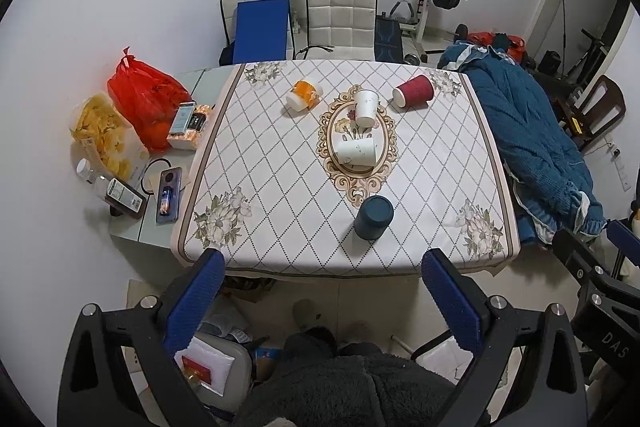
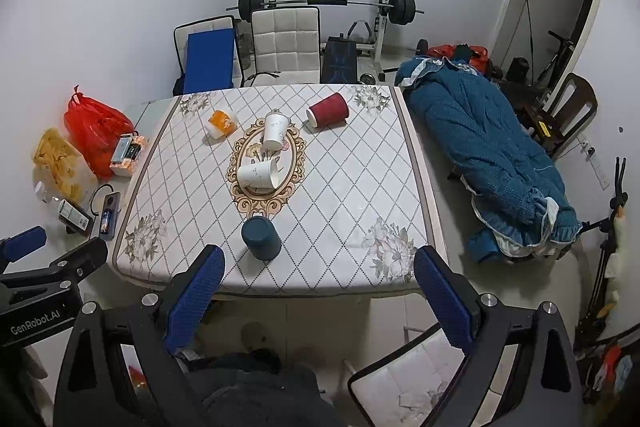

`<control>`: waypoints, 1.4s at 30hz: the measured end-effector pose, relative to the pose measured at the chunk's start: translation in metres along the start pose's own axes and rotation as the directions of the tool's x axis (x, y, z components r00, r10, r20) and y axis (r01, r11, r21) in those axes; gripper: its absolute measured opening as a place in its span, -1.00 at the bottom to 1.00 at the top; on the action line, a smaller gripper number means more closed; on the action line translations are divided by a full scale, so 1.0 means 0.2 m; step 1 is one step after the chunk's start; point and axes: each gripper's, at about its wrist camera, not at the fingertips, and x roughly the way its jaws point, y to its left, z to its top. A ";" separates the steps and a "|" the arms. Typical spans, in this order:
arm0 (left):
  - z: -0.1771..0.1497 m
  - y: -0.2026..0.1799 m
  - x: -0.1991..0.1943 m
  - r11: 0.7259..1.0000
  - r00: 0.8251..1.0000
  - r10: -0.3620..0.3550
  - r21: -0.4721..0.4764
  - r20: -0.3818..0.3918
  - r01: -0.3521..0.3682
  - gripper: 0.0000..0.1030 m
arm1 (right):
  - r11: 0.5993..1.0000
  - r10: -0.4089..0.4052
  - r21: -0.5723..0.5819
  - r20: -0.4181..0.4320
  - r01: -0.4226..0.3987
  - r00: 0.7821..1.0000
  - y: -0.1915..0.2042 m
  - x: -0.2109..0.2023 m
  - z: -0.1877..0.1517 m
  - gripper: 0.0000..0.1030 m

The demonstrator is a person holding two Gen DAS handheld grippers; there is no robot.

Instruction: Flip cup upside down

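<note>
Both grippers held back off the near edge of the table, above the floor, nothing between the fingers. Left gripper: jaws spread wide, empty. Right gripper: the same, wide open, empty. Neither touches the cloth or any cup.

Five cups on the patterned cloth.
- Dark teal cup, nearest me, close to the near edge and about midway along it. It stands mouth down, flat base up. I count this one as done.
- White cup, on its side in the centre medallion, mouth toward the right edge.
- Second white cup, just behind the first, at the far end of the medallion. It looks tipped over with its base toward me; the exact lean I cannot tell.
- Red ribbed cup, on its side near the far right corner, mouth facing the left edge.
- Orange-and-white cup, on its side toward the far left corner.

Progress, my reading: one cup inverted, four lying down and left to do. No approach under way that I can judge from a single moment.

What is left: pick a lying cup, close on its wall, turn it rim down, set it on the cloth, release. The near white cup in the medallion is the closest candidate for either gripper.

Clutter (red bag, snack packet, small bottles) sits along the left edge off the cloth, well apart from the cups.
</note>
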 end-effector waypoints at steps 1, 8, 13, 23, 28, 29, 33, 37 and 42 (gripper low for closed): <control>0.00 0.00 0.00 1.000 1.000 0.001 0.000 0.001 -0.001 0.96 | 1.000 -0.001 0.000 -0.001 0.001 1.000 0.00 0.00 0.00 0.90; 0.01 0.01 0.00 1.000 1.000 0.010 0.004 0.005 -0.010 0.96 | 1.000 0.011 -0.002 -0.006 -0.011 1.000 0.00 0.03 -0.01 0.90; 0.01 0.02 0.01 1.000 1.000 0.013 0.005 0.003 -0.013 0.96 | 1.000 0.014 -0.001 -0.014 -0.014 1.000 0.00 0.05 0.00 0.90; 0.03 0.05 0.01 1.000 1.000 0.014 0.011 0.022 -0.014 0.96 | 1.000 0.024 -0.007 -0.030 -0.024 0.999 0.00 0.11 0.01 0.90; 0.04 0.06 0.01 1.000 0.999 0.015 0.013 0.031 -0.015 0.96 | 1.000 0.024 -0.011 -0.032 -0.024 0.999 0.00 0.12 0.02 0.90; 0.04 0.06 0.01 1.000 0.999 0.014 0.011 0.029 -0.014 0.99 | 1.000 0.026 -0.012 -0.031 -0.026 0.999 0.00 0.12 0.02 0.90; 0.04 0.07 0.01 1.000 0.999 0.016 0.005 0.027 -0.016 0.99 | 0.999 0.027 -0.016 -0.031 -0.028 0.999 0.00 0.14 0.03 0.90; 0.04 0.07 0.01 1.000 0.999 0.020 0.005 0.027 -0.020 0.99 | 0.999 0.026 -0.019 -0.032 -0.026 0.999 0.00 0.14 0.03 0.90; 0.05 0.08 0.01 1.000 1.000 0.019 0.004 0.022 -0.019 0.99 | 0.999 0.024 -0.021 -0.031 -0.025 0.999 0.00 0.15 0.03 0.90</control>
